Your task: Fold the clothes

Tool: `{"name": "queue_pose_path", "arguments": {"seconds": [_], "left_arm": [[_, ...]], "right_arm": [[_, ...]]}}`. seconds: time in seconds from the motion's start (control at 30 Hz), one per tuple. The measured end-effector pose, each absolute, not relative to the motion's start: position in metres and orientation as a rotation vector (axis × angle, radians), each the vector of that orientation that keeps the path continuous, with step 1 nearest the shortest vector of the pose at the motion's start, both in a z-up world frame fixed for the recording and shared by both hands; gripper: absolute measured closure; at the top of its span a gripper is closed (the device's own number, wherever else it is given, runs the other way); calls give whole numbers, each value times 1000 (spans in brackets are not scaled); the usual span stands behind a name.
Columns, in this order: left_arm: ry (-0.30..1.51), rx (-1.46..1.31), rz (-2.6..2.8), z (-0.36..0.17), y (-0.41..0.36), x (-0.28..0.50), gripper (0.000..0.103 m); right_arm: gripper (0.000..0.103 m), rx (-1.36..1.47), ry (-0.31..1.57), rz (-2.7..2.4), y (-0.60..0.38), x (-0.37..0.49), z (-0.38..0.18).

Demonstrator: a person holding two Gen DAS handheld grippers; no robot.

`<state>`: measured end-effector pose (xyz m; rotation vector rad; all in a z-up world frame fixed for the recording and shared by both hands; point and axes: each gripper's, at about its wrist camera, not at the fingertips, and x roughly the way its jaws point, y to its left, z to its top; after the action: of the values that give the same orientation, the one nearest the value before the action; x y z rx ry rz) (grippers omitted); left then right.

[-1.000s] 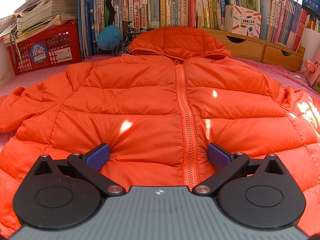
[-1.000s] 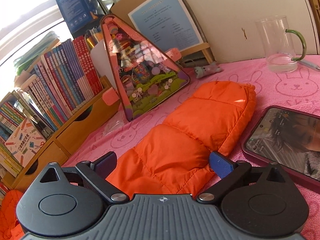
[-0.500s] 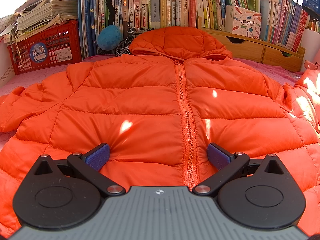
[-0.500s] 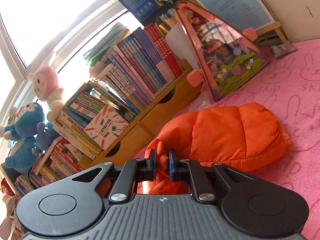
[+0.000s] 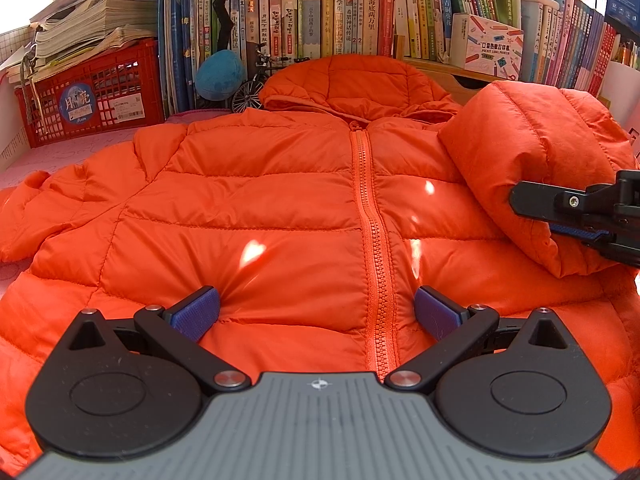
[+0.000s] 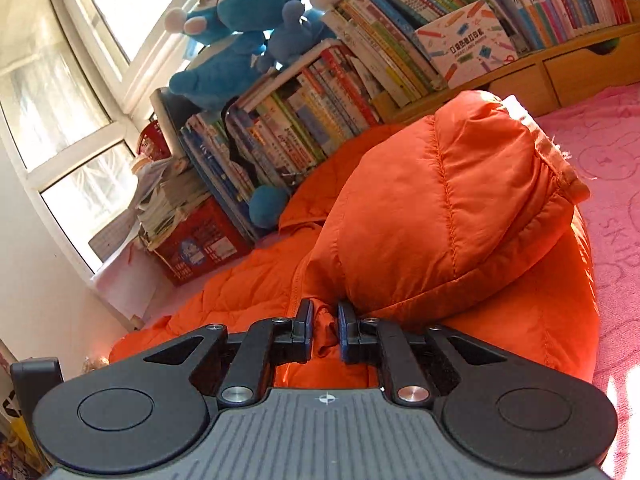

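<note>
While the jacket [image 5: 280, 216] lies front-up and zipped on the pink cloth [image 6: 608, 148], the right gripper [image 6: 325, 330] pinches a fold of the sleeve [image 5: 532, 176] near its cuff, lifted and doubled over the jacket's right side; its jaws, nearly together, are easing apart slightly with fabric still between them. The left gripper [image 5: 316, 312] rests on the lower front with its fingers spread wide, holding nothing. To do this step well, I judge the sleeve should be carried across the chest toward the zipper [image 5: 370, 216] and laid flat, while the left gripper pins the body so it does not slide. Only the left view shows the whole jacket and the far sleeve lying outstretched; only the right view shows the pinch itself and the cloth beyond.
</note>
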<state>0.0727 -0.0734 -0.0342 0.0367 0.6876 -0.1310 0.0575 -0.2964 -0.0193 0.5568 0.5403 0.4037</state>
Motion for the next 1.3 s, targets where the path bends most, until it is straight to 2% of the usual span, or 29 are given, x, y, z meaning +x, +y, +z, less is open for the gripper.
{"name": "queue_pose_path", "arguments": {"seconds": [0.07,0.13,0.17,0.2,0.23,0.27,0.43,0.57,0.67,0.87,1.03,1.2,1.3], "left_arm": [[688,37,-131,-34,-74,73,0],[687,37,-131,-34,-74,72,0],[687,35,-130,-34,-74,72,0],[686,33,-130,-34,-73,72,0],[682,27,-130,-33,-72,72,0],[675,16,-129,-33,-71,71,0],[603,-34,-165,-18,-59,64,0],[435,118,-205,15,-83,54,0],[378,175,-257,34,-114,57,0],[444,214,-278,30,-174,96,0],[449,347,-188,-1,-192,118,0],[465,468,-62,-18,-171,134,0],[496,470,-28,-22,-150,139,0]], "right_arm": [[80,586,538,464,-302,54,-19],[57,616,531,529,-308,51,-19],[51,638,521,570,-310,49,-20],[41,662,507,615,-313,48,-22],[34,693,495,661,-315,47,-25],[31,730,485,704,-318,46,-28],[24,901,404,799,-342,42,-32],[18,1058,210,783,-375,27,-35],[13,1187,62,724,-405,15,-43],[11,1333,-98,534,-440,3,-63],[11,1282,-2,330,-435,12,-65],[14,898,126,101,-396,16,-34],[18,764,199,28,-376,24,-30]]}}
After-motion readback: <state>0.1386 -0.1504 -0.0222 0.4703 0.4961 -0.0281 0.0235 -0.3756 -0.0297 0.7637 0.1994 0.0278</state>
